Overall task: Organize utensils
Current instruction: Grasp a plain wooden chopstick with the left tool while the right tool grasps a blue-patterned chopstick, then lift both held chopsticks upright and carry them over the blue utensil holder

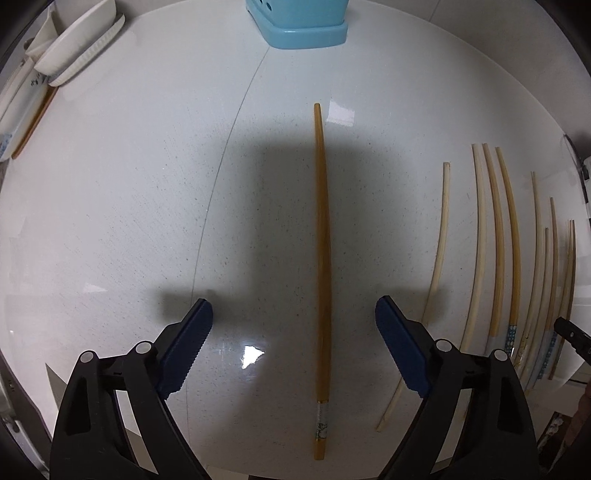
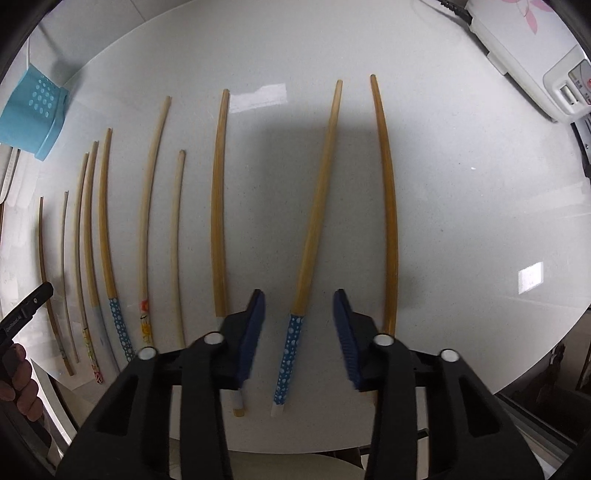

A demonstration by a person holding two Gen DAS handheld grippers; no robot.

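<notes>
A long amber chopstick (image 1: 320, 266) lies on the white table, between the open fingers of my left gripper (image 1: 293, 314). A blue utensil holder (image 1: 299, 22) stands at the far edge; it also shows in the right wrist view (image 2: 33, 110). My right gripper (image 2: 299, 306) is open around a chopstick with a blue dotted handle (image 2: 314, 229), above or on the table. Several more chopsticks (image 2: 218, 206) lie in a row on the table; they also show in the left wrist view (image 1: 495, 251).
White dishes (image 1: 74, 48) are stacked at the far left. A white appliance (image 2: 528, 48) stands at the far right. The table's front edge (image 2: 517, 376) is close below my grippers. The left gripper's tip (image 2: 26, 310) shows at the left.
</notes>
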